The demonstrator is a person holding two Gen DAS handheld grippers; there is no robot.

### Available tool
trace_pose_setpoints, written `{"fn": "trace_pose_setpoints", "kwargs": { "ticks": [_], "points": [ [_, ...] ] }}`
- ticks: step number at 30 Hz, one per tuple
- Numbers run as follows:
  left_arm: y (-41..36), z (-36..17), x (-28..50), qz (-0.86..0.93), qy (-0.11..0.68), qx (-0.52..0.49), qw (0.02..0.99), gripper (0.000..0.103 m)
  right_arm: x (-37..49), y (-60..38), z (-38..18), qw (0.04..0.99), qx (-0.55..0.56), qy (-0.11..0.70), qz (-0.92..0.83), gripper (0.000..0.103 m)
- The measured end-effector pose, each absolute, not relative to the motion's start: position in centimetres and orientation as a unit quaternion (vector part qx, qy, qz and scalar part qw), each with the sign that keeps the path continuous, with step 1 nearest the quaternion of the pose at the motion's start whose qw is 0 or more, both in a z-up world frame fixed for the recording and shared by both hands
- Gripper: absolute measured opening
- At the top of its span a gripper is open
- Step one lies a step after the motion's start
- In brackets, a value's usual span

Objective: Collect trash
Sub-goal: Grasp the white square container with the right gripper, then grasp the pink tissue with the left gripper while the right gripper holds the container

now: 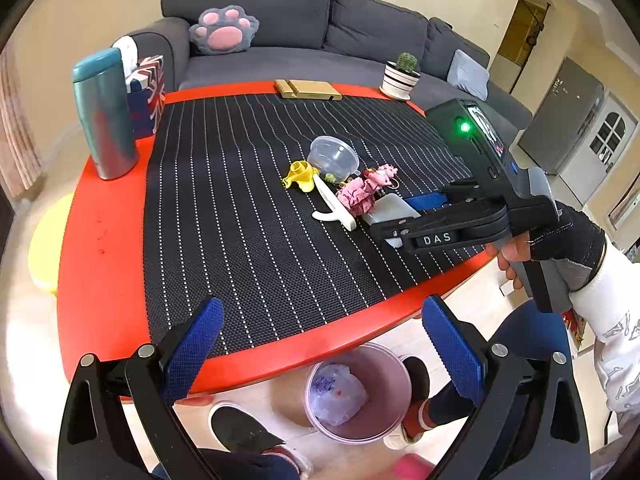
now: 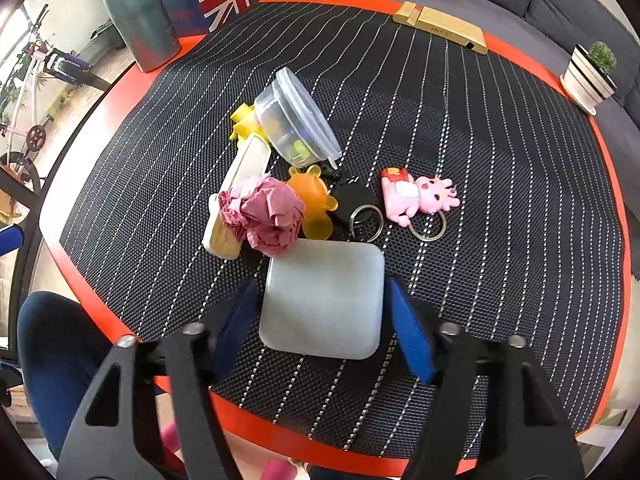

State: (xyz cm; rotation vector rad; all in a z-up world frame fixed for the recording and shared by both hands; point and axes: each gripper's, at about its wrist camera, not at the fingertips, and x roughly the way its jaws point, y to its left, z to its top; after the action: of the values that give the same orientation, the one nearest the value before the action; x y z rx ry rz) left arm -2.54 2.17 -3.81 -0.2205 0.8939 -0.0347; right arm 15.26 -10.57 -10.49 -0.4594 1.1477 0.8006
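Note:
A pile lies mid-table: a crumpled pink paper ball (image 2: 264,212), a clear plastic tub (image 2: 296,116) on its side, a yellow toy (image 2: 242,122), a cream shoehorn-like piece (image 2: 236,196), an orange bear (image 2: 314,204), a black key reel (image 2: 354,200) and a pink keychain figure (image 2: 418,198). My right gripper (image 2: 320,326) is open, its blue pads on either side of a pale square box (image 2: 322,300) without visibly pressing it; it shows in the left wrist view (image 1: 416,210). My left gripper (image 1: 322,344) is open and empty over the table's near edge, above a pink bin (image 1: 358,392) holding a plastic bag.
A teal tumbler (image 1: 104,114) and Union Jack tissue box (image 1: 146,94) stand at the left of the red table (image 1: 104,240). A wooden stand (image 1: 308,90) and potted cactus (image 1: 402,74) sit at the far edge. A grey sofa (image 1: 300,20) is behind. The person's feet flank the bin.

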Motion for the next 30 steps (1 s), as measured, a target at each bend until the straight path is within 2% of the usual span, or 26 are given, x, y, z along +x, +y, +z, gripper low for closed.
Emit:
{"fn": "trace_pose_setpoints", "kwargs": {
  "ticks": [30],
  "points": [
    [-0.9,-1.3,4.7,-0.059,0.428,-0.042,0.901,0.095,14.5,-18.2,-5.9,0.784,-0.127,0.488,0.362,0.059]
  ]
}}
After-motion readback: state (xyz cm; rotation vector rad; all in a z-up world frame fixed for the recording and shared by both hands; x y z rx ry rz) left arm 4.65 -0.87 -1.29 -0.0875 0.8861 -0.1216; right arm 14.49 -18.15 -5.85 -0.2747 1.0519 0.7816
